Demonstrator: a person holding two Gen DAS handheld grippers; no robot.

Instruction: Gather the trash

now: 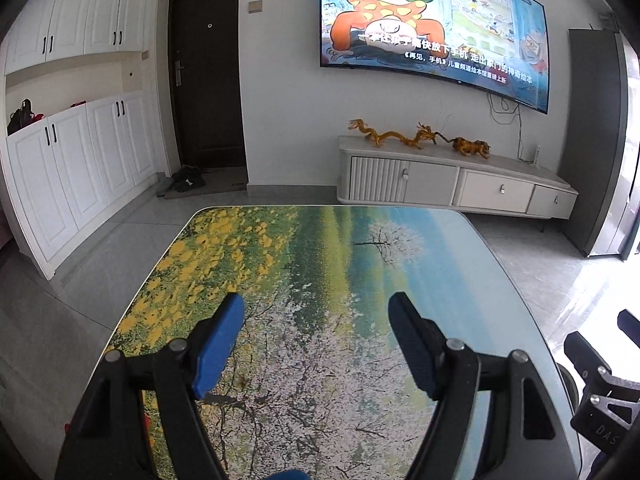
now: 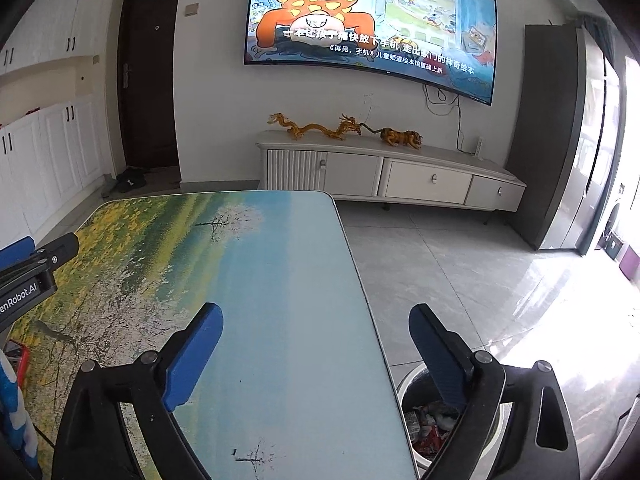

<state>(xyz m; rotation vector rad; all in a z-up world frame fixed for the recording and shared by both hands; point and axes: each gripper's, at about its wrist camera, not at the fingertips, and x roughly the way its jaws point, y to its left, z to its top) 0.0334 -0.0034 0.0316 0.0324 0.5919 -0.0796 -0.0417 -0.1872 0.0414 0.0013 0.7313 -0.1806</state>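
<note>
Glossy rounded table [image 1: 320, 248] beneath both empty grippers.

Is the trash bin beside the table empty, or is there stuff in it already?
Not empty. The right wrist view shows crumpled wrappers inside the trash bin on the floor by the table; how full, cannot tell.

Blue-padded black grippers over a landscape-print table

The left gripper [image 1: 316, 312] and right gripper [image 2: 316, 322] carry blue pads; the table [image 2: 288, 280] shows yellow flowers, white blossom, pale blue sky; golden dragon figurine [image 2: 312, 126] on white TV cabinet [image 2: 424, 180].
</note>
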